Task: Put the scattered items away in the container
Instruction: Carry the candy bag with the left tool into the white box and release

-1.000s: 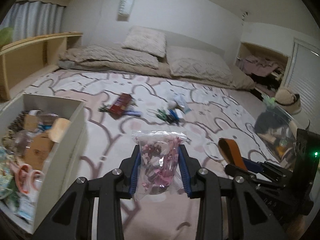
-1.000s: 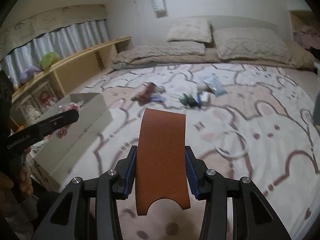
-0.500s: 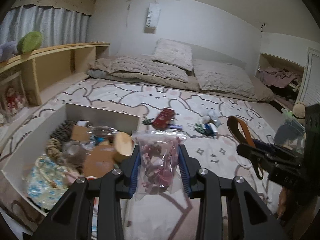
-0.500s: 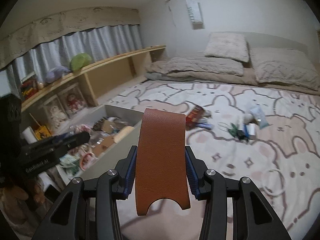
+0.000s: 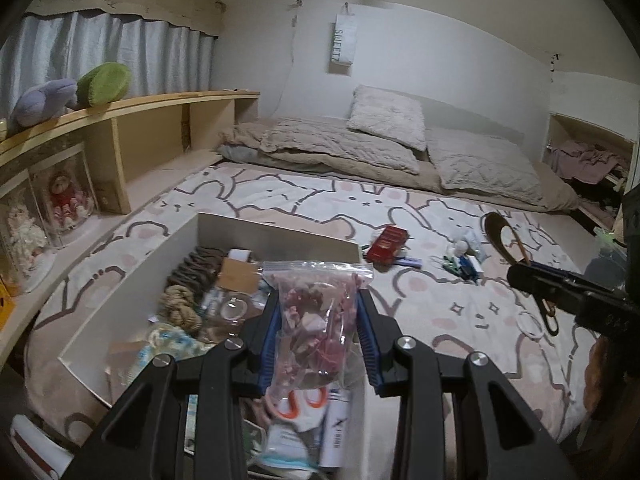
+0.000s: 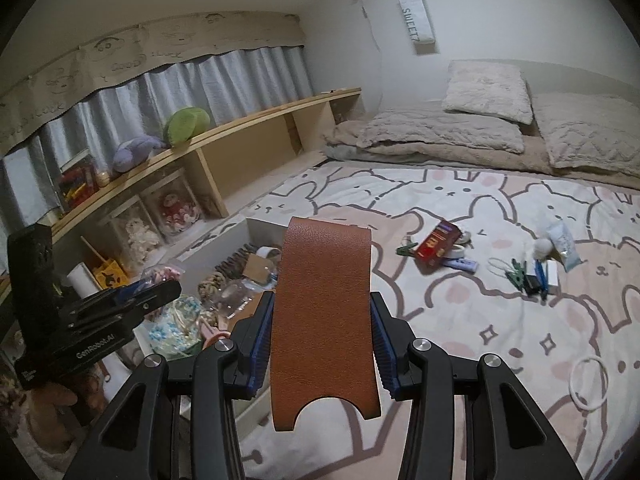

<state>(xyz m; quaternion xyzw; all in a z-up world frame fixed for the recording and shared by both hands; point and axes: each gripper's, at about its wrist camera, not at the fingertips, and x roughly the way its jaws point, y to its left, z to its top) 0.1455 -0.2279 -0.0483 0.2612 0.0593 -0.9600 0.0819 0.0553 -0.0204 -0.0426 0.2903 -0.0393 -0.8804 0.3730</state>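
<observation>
Both grippers loaded beside the white box (image 5: 276,236)

Left gripper (image 5: 318,344) clamps a zip bag (image 5: 316,320); right gripper (image 6: 322,340) clamps a brown leather strap (image 6: 324,312); red packet (image 6: 438,242) and clips (image 6: 520,272) lie scattered beyond.

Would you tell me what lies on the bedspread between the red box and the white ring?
In the right wrist view, a cluster of pens and clips lies between the red box and the white ring.

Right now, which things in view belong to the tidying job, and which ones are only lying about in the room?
Belong to the job:
- clear zip bag of pink pieces in left gripper
- brown leather strap in right gripper
- white open box
- red flat packet
- white ring

Only lying about:
- beige pillows
- green plush toy
- wooden shelf
</observation>
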